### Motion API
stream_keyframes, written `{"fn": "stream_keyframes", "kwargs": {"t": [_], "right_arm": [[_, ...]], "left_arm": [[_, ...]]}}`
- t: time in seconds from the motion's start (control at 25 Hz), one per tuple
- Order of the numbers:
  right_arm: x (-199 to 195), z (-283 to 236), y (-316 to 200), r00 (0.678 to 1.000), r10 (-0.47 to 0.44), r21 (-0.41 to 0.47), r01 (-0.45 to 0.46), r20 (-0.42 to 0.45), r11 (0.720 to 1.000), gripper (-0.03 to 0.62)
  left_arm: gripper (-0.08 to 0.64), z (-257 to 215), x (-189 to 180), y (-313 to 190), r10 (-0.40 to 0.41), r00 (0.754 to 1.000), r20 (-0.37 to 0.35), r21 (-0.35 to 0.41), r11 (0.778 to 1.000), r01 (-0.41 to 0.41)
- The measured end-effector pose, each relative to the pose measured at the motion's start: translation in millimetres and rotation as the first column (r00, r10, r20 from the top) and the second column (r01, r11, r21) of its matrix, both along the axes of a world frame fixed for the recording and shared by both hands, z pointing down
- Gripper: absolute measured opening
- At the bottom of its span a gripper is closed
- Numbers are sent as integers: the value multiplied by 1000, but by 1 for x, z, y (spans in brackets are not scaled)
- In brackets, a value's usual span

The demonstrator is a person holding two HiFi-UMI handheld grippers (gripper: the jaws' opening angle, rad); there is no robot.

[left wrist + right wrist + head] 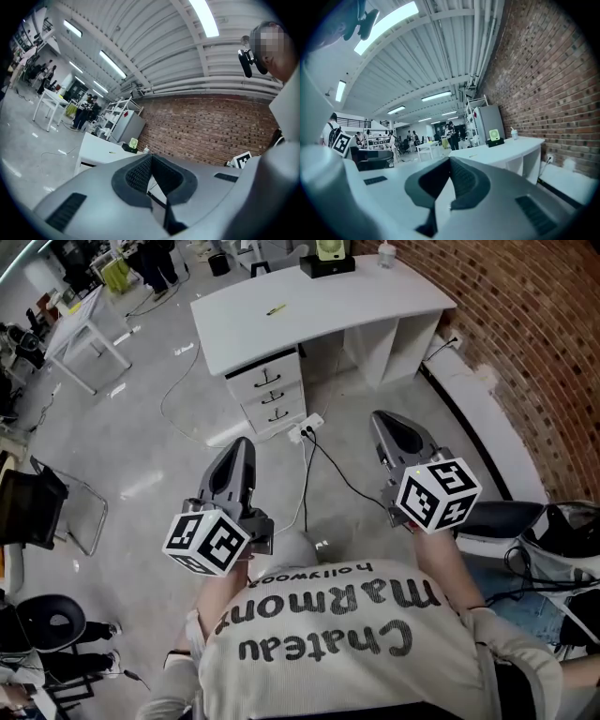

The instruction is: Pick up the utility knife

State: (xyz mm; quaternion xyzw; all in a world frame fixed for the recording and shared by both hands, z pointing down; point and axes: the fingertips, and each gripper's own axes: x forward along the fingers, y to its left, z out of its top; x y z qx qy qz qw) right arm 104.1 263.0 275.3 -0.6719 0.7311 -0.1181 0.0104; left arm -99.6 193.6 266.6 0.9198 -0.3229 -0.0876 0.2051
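Observation:
A small yellow utility knife point(276, 309) lies on the white desk point(375, 301) far ahead of me, left of the desk's middle. It shows as a tiny yellow sliver in the left gripper view point(112, 152) and in the right gripper view point(472, 155). My left gripper point(246, 442) is held level over the floor, well short of the desk, shut with nothing in it point(151, 157). My right gripper point(380, 415) rides beside it, likewise shut and empty point(450, 159). Both point toward the desk.
A drawer unit point(270, 390) stands under the desk's left end. A power strip point(306, 427) and cables lie on the floor in front of it. A green fan on a black box point(327, 257) and a cup point(385, 253) sit at the desk's back. A brick wall point(525, 324) runs along the right.

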Motion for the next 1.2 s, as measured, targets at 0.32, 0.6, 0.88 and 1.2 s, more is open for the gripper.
{"fn": "stream_keyframes", "kwargs": {"t": [0.32, 0.6, 0.88, 1.2], "right_arm": [[16, 17, -50, 1000, -6, -35, 6, 0, 999, 3], [35, 16, -137, 1000, 0, -44, 0, -5, 999, 3], [46, -3, -233, 1000, -4, -22, 4, -3, 1000, 3], [50, -15, -317, 999, 32, 22, -32, -12, 999, 3]], "left_arm": [[0, 19, 24, -55, 2, 1000, 22, -26, 1000, -1], [0, 8, 47, -141, 21, 1000, 14, 1, 1000, -21], [0, -15, 63, -238, 41, 999, 12, 29, 999, -41], [0, -26, 65, -328, 54, 999, 1, 58, 997, -54]]}}
